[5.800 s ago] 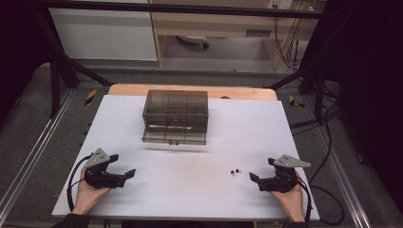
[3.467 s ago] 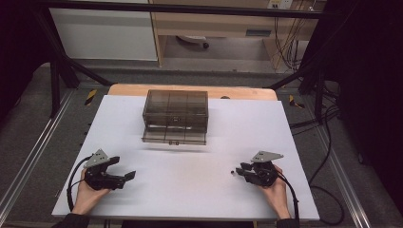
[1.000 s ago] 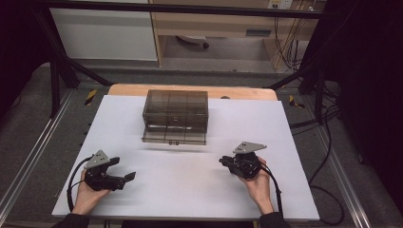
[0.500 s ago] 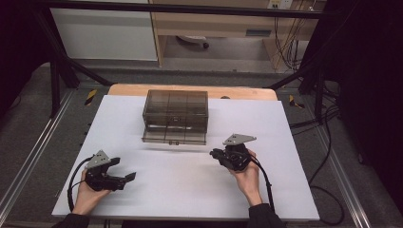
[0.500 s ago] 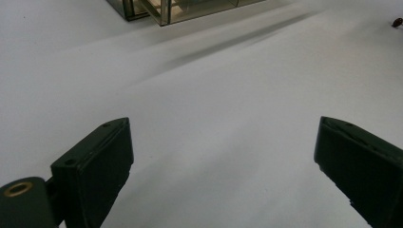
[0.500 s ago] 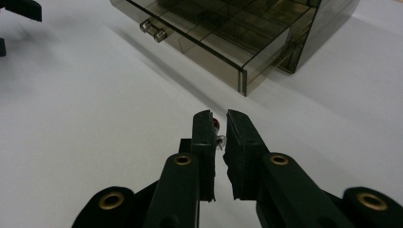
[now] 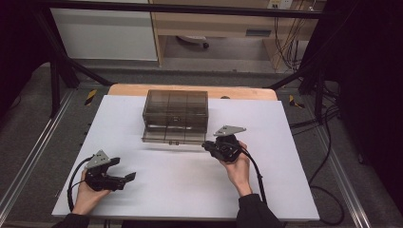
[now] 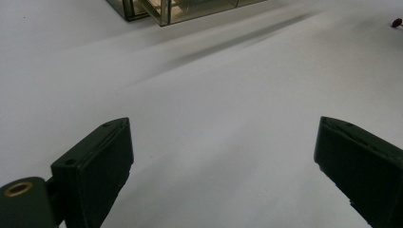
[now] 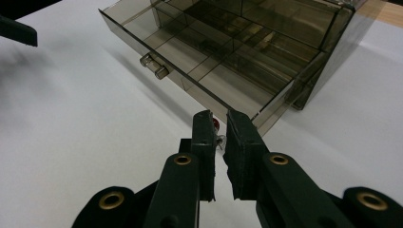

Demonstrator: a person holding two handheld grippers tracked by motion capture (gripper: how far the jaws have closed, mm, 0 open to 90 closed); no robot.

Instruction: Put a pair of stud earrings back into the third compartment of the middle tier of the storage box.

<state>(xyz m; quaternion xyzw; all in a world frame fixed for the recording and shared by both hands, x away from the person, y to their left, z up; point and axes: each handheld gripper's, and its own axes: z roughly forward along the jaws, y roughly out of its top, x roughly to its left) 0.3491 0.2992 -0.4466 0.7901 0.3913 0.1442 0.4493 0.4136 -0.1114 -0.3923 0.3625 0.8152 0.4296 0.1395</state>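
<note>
The see-through brown drawer box (image 7: 176, 115) sits at the far middle of the white table top (image 7: 142, 199). Its bottom drawer (image 9: 209, 71) is pulled out a little toward the person. The drawer has small walls inside that cut it into little rooms, and a small clear knob (image 9: 154, 66) sticks out of its front.

The right gripper (image 7: 211, 147) is just beside the box, at the front right corner of the open drawer. In the right gripper view its two black jaws are almost together, with a thin gap between them. A tiny part with a red top (image 9: 216, 124) and thin metal legs is pinched between the tips. It hangs just in front of the drawer's front wall, close to that corner, and not over the inside. The drawer's front wall stands between the part and the little rooms.

The left gripper (image 7: 128, 176) rests well away from the box, near the person's edge of the table on the left. Its jaws are wide apart (nothing is between them, just bare white table). In the left gripper view a corner of the box shows far off at the top, and one more tiny red part (image 8: 397, 22) lies on the table to the right of the box.

A black cable (image 7: 259, 178) runs from the right gripper back along the person's arm.
</note>
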